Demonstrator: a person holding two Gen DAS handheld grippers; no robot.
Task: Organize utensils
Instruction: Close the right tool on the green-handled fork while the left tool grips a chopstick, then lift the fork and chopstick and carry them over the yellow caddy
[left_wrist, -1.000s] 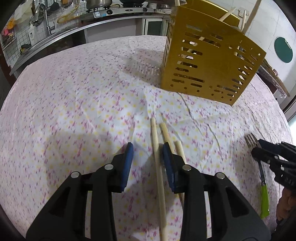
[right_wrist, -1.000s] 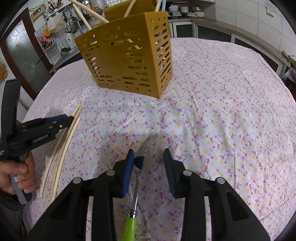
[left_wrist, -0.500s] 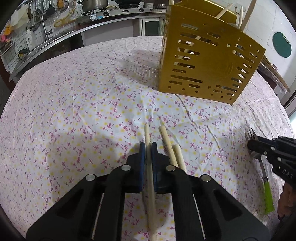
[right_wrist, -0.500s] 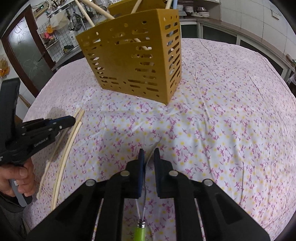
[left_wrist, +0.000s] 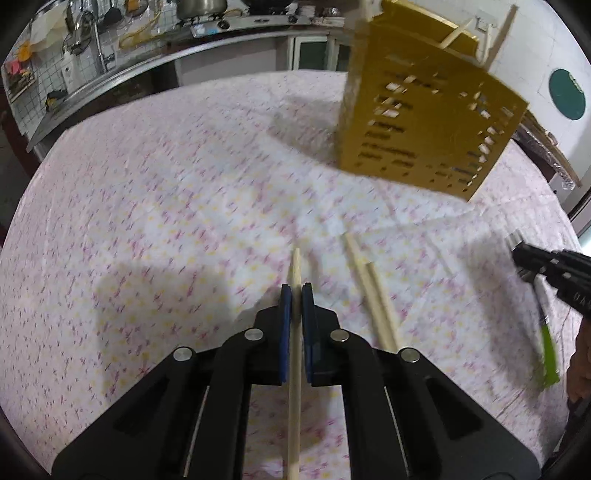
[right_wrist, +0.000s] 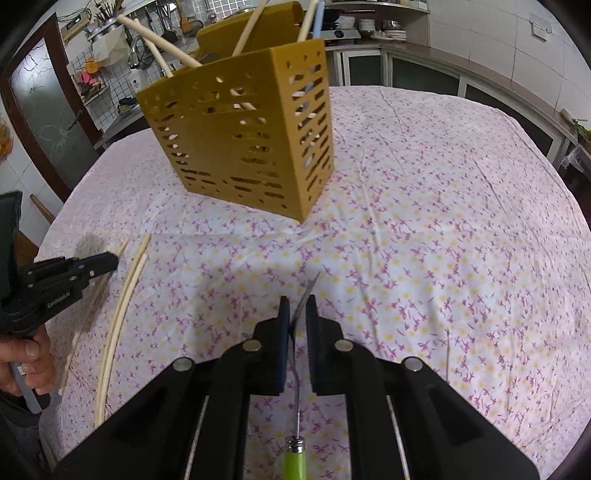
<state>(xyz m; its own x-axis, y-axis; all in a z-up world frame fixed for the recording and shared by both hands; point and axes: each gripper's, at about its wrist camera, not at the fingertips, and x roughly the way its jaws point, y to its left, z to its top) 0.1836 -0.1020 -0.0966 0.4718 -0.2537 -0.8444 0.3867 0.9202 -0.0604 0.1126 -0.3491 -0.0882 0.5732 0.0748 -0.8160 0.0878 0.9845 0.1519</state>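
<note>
My left gripper (left_wrist: 296, 291) is shut on a wooden chopstick (left_wrist: 295, 369) and holds it just above the floral tablecloth. Two more chopsticks (left_wrist: 373, 295) lie on the cloth to its right. My right gripper (right_wrist: 296, 304) is shut on a green-handled fork (right_wrist: 295, 456), gripping its metal neck; the fork is lifted off the cloth. The yellow slotted utensil holder (right_wrist: 240, 144) stands at the table's far side with several chopsticks in it. In the left wrist view the holder (left_wrist: 424, 125) is up right, and the right gripper (left_wrist: 521, 258) with the fork (left_wrist: 548, 358) is at the right edge.
The round table carries a pink floral cloth (right_wrist: 424, 229). The loose chopsticks (right_wrist: 122, 306) lie beside the left gripper (right_wrist: 107, 263) in the right wrist view. A kitchen counter with sink (left_wrist: 110, 77) runs behind the table.
Both grippers went from open to shut, the left on a chopstick, the right on the fork. Both have since lifted their items off the cloth and moved towards the holder.
</note>
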